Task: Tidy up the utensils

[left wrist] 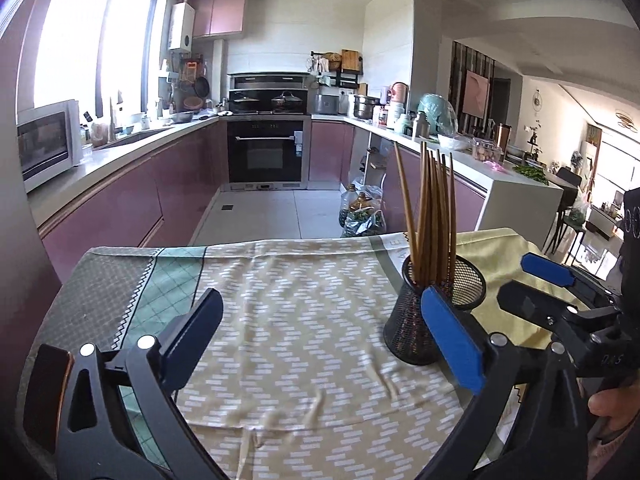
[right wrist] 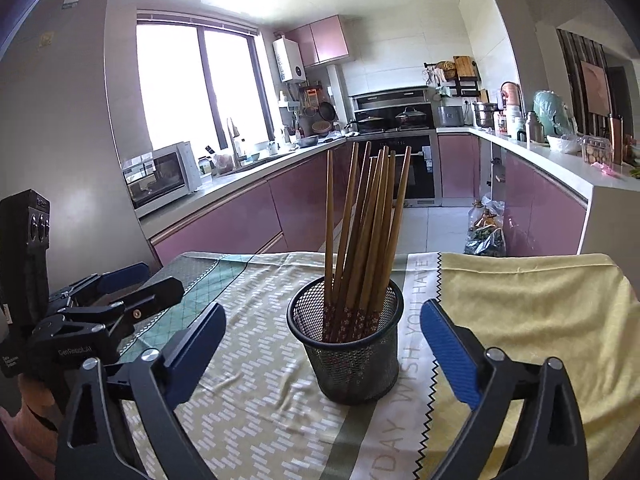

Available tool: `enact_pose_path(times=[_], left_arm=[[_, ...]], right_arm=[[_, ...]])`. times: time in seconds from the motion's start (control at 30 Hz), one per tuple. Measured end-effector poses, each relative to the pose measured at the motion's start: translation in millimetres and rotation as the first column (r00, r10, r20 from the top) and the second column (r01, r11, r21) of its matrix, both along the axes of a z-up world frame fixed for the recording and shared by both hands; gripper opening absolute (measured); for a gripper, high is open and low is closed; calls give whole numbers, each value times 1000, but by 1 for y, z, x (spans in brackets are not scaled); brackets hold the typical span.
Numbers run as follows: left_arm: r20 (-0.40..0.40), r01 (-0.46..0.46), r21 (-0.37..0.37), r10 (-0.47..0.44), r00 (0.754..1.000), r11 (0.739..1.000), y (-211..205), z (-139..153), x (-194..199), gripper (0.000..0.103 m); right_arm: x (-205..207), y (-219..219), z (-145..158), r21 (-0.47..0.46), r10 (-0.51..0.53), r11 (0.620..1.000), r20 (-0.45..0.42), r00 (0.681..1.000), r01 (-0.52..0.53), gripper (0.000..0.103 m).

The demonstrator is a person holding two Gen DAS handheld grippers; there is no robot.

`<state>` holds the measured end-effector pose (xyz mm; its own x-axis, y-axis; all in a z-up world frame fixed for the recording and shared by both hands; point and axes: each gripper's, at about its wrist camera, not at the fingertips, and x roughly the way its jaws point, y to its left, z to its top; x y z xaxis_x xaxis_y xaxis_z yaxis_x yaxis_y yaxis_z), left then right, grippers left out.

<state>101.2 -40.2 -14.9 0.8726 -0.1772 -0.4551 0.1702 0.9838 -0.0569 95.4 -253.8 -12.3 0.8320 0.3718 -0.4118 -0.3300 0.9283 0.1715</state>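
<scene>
Currently, the left gripper (left wrist: pixel 320 332) stands at the left side of the cloth-covered table (right wrist: pixel 540 320), near its front edge. Its jaws are fully released and nothing lies between them; only the patterned tablecloth (left wrist: pixel 280 300) shows in the gap.

Toward the middle of the table, closer to the far edge, stands the black mesh holder (right wrist: pixel 352 360). It is upright and rests on the tablecloth where the patterned section meets the lettered band. A bundle of wooden chopsticks (right wrist: pixel 368 220) stands inside it, patterned ends down and plain ends fanning upward. All visible chopsticks are in the holder; none is seen lying loose on the cloth.

At the right side, the right gripper (right wrist: pixel 322 344) faces the holder directly. Its jaws are likewise fully released. The holder sits ahead of the gap, and neither pad touches it.

Judged from this layout, the collecting step appears complete: the utensils are gathered in one container and both tools are free. What remains, if anything, is withdrawal of the two grippers from the table. Any utensils outside both views cannot be confirmed.
</scene>
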Motion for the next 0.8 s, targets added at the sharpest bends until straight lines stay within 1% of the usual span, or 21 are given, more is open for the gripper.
enact_pose_path(times=[0.1,0.2,0.37,0.5,0.8], left_arm=[[27,-41,-7,41,999,999,12,-3,-9,98],[53,-74,-3,74,996,997,21,-6,-19,98],[108,-112,-11,112,988,994,33,-4,-39,98],[143,-125,-28,127,982,992,39,-1,-53,98],[167,-142,-29,145,975,989,46,-1,-69,98]], right_arm=[[-11,3,-3,-1,-16,1000,40,999,16,97],[-17,7,-7,-17,-23,1000,48,999,23,97],[-30,12,-8,-27,-32,999,96,995,35,97],[-35,15,-6,-35,-49,998,126,991,54,97],[-45,21,-4,-43,-76,996,170,983,84,97]])
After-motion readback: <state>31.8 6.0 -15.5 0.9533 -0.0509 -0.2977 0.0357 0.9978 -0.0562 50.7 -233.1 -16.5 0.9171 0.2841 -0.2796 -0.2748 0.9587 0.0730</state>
